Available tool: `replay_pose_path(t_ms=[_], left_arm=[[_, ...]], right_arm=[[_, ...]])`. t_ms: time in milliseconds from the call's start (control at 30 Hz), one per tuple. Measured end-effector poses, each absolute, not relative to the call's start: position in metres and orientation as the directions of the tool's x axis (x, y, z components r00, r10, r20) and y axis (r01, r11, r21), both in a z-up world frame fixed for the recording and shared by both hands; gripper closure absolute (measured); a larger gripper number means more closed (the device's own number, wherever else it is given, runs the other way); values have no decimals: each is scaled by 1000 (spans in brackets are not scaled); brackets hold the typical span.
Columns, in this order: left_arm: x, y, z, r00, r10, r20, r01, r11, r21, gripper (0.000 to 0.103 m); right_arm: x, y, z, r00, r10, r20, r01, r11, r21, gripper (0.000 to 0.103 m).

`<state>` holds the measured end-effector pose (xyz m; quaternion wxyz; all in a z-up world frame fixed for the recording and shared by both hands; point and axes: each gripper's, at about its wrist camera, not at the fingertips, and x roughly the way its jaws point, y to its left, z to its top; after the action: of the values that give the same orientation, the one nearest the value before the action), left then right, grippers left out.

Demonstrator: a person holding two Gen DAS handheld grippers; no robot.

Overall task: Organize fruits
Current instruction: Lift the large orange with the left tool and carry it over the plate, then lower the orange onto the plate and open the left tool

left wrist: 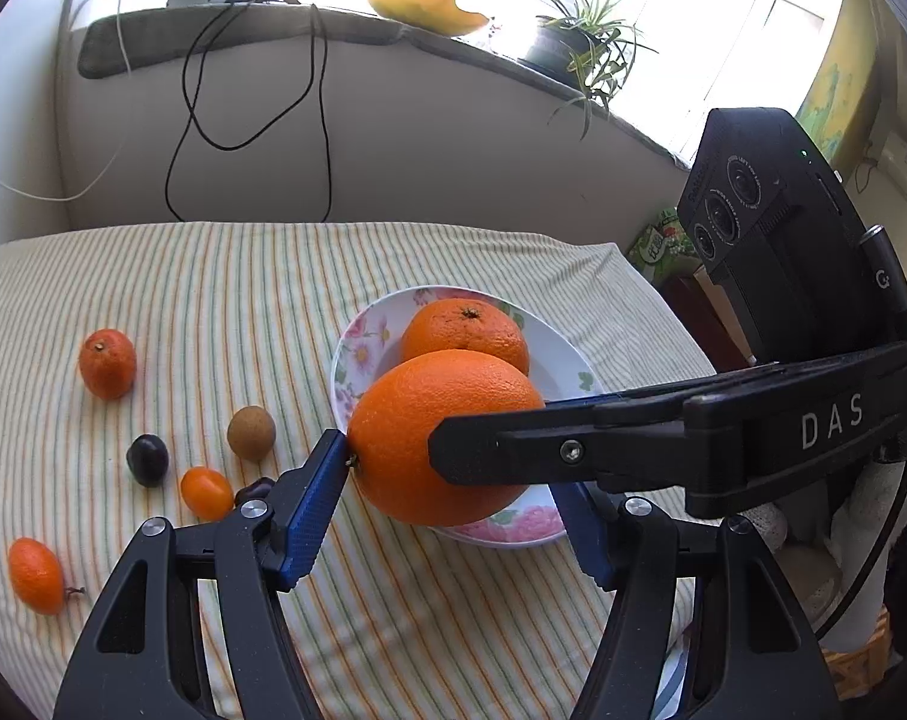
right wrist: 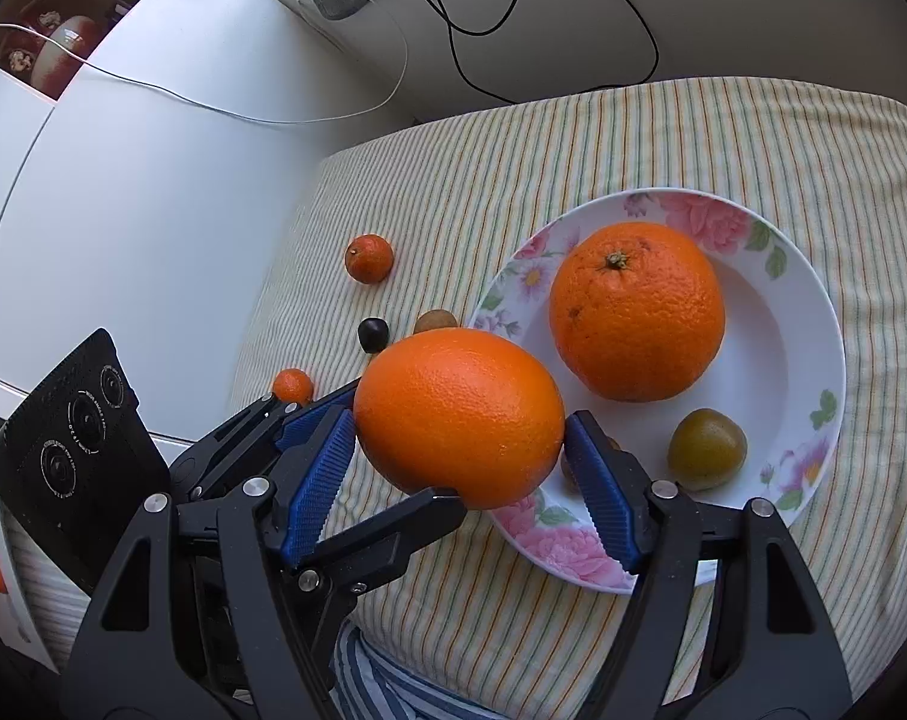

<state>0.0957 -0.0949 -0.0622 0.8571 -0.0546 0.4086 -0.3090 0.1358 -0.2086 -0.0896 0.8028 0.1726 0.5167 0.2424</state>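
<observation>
A large orange [left wrist: 444,438] [right wrist: 459,417] hangs over the near rim of a flowered white plate [left wrist: 564,354] [right wrist: 801,324]. Both grippers bracket it. My left gripper [left wrist: 453,480] has its blue pads [left wrist: 318,492] at the orange's sides. My right gripper [right wrist: 459,480] has its pads [right wrist: 327,480] touching the orange too, and its black finger [left wrist: 513,444] crosses the fruit in the left wrist view. A second orange [right wrist: 636,309] [left wrist: 465,327] and a small green-brown fruit [right wrist: 705,449] lie in the plate.
On the striped cloth [left wrist: 213,276] left of the plate lie small tangerines [left wrist: 107,363] [left wrist: 35,575], a dark plum [left wrist: 147,459], a brown round fruit [left wrist: 251,432] and an orange cherry tomato [left wrist: 206,492]. Cables hang down the wall behind. A white cabinet [right wrist: 123,210] stands at the table's left.
</observation>
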Motion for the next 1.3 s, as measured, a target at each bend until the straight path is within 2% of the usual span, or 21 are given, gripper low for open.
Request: replay_pose_path(t_ms=[533, 867, 1100, 1300], left_arm=[[96, -105, -68, 474, -560, -679, 500, 806, -316, 38], [83, -86, -70, 504, -546, -669, 472, 823, -317, 37], [68, -61, -74, 560, -497, -663, 424, 859, -286, 37], [50, -39, -75, 622, -452, -639, 376, 889, -262, 37]], right_arm=[[131, -224, -96, 359, 580, -731, -177, 811, 557, 28], [119, -231, -74, 425, 560, -712, -225, 827, 516, 28], [107, -233, -75, 463, 554, -692, -243, 830, 501, 28], [95, -224, -69, 512, 522, -683, -294, 853, 431, 28]])
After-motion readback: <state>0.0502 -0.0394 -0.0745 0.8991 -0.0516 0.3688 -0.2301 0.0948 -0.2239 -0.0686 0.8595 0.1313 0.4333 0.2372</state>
